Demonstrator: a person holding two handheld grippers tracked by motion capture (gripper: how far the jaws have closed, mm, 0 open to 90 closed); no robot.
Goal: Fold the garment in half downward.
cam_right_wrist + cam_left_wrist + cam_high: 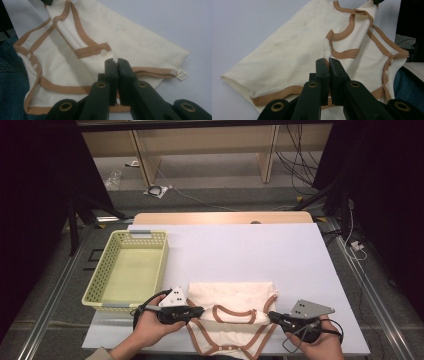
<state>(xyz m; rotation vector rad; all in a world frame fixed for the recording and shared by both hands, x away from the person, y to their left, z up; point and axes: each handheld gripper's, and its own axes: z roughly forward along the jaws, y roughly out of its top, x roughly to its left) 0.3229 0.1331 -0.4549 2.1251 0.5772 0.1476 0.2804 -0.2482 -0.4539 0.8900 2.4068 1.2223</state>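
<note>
White surface (240,245) lies bare toward twelve o'clock, basket (112,270) at ten; left claw (199,310) and right claw (272,315) each pinch the cream bodysuit (232,297), its tag (182,74) unreadable.

Both tools clamped tight — left tool (198,312), right tool (272,316) — pointing inward.

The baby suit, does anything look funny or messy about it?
Nothing is torn or spilled. The suit lies half folded near the table's front edge, and its bottom hangs a little over that edge. The left tool and right tool each pinch a side. The basket sits at the left.
</note>
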